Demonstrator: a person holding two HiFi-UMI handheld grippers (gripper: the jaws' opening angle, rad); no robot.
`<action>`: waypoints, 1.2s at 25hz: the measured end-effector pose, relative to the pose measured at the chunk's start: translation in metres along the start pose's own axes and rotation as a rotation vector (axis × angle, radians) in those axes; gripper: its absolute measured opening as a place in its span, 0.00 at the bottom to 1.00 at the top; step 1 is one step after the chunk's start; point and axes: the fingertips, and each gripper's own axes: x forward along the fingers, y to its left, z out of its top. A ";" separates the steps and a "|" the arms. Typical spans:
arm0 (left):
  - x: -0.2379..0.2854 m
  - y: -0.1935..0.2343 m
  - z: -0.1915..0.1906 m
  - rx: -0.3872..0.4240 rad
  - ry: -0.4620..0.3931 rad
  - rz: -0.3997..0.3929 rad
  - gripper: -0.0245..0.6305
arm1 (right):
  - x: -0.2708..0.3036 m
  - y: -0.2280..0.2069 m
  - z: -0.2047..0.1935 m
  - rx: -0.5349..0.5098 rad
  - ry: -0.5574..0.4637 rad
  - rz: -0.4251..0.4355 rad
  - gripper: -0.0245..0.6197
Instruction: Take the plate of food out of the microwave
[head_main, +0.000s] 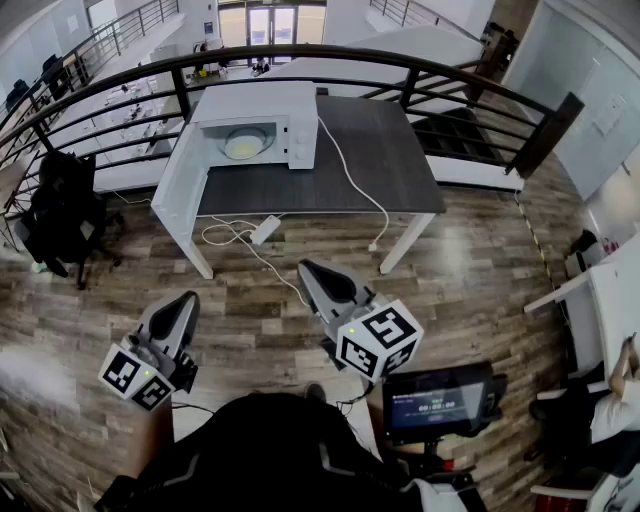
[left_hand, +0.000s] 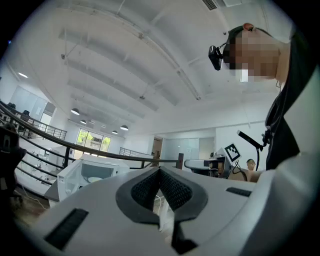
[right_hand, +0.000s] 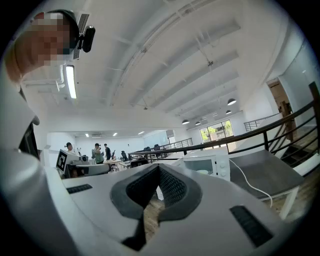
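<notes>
The white microwave (head_main: 256, 124) stands at the back left of a dark table (head_main: 380, 150), far ahead of both grippers. A pale plate of food (head_main: 245, 145) shows inside its front; I cannot tell how the door stands. The microwave also appears in the left gripper view (left_hand: 85, 175) and in the right gripper view (right_hand: 207, 166). My left gripper (head_main: 182, 308) hangs over the wooden floor, shut and holding nothing (left_hand: 160, 170). My right gripper (head_main: 318, 276) is beside it, a little nearer the table, also shut and holding nothing (right_hand: 159, 167).
A white cable with a power brick (head_main: 265, 230) lies on the floor before the table. A black railing (head_main: 400, 65) runs behind it. A dark chair (head_main: 60, 210) stands at the left. A small screen (head_main: 440, 400) sits by my right side, and a white desk (head_main: 612, 300) with a seated person is at far right.
</notes>
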 end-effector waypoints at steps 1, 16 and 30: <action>-0.001 -0.001 0.000 0.000 0.001 0.000 0.04 | -0.001 0.001 0.000 0.001 0.000 0.000 0.04; -0.008 -0.014 -0.005 -0.007 0.005 -0.012 0.04 | -0.015 0.009 -0.006 0.002 0.000 -0.023 0.04; -0.036 0.000 -0.005 -0.020 0.005 -0.040 0.04 | -0.005 0.037 -0.012 -0.002 0.019 -0.075 0.04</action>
